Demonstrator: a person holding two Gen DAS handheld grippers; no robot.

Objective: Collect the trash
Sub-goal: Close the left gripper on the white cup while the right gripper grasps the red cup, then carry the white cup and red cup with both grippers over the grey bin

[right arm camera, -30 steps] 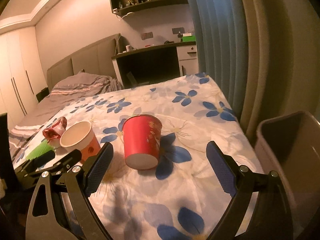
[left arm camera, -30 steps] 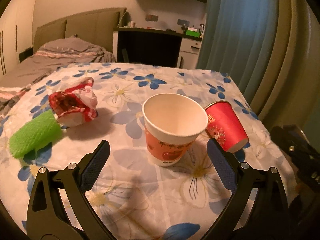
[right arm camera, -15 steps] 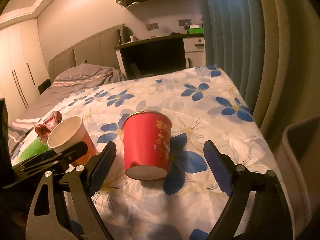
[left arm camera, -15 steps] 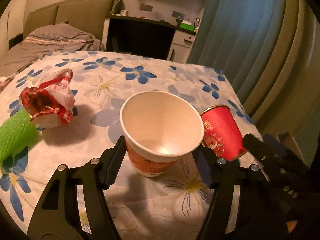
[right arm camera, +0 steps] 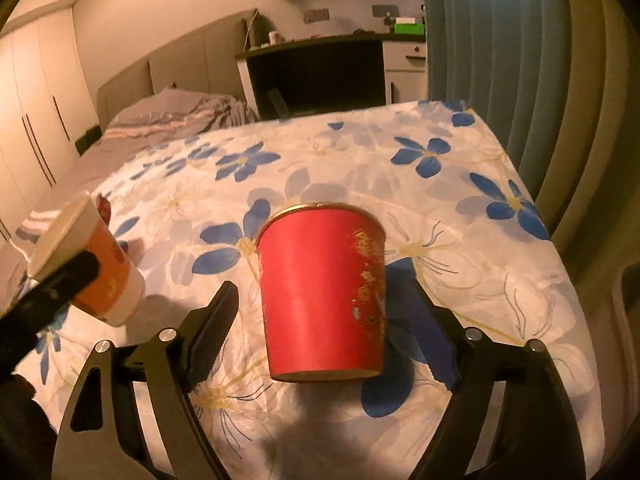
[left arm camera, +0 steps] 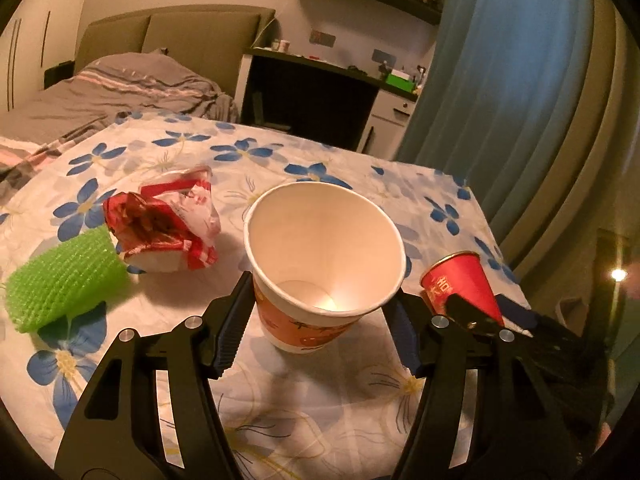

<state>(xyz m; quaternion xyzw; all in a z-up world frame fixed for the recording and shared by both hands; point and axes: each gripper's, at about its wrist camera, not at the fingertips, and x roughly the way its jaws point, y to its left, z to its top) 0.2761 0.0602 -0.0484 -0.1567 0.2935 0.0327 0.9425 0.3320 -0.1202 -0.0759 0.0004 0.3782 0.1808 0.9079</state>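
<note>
A white and orange paper cup [left arm camera: 324,264] stands upright on the flowered tablecloth [left arm camera: 280,408]. My left gripper [left arm camera: 320,324] is shut on it, one finger on each side. It also shows in the right wrist view [right arm camera: 96,268]. A red paper cup [right arm camera: 324,296] stands upside down between the fingers of my right gripper [right arm camera: 324,332], which is open and stands apart from its sides. The red cup also shows in the left wrist view [left arm camera: 460,284]. A crumpled red and white wrapper [left arm camera: 164,220] and a green mesh sleeve [left arm camera: 60,280] lie at the left.
A grey bin [right arm camera: 628,292] stands beyond the table's right edge. A bed [left arm camera: 100,96], a dark desk [left arm camera: 312,100] and a blue curtain [left arm camera: 500,80] lie behind the table.
Both grippers moved forward around their cups. The left fingers closed in on the white and orange cup. The right fingers narrowed somewhat around the red cup.
</note>
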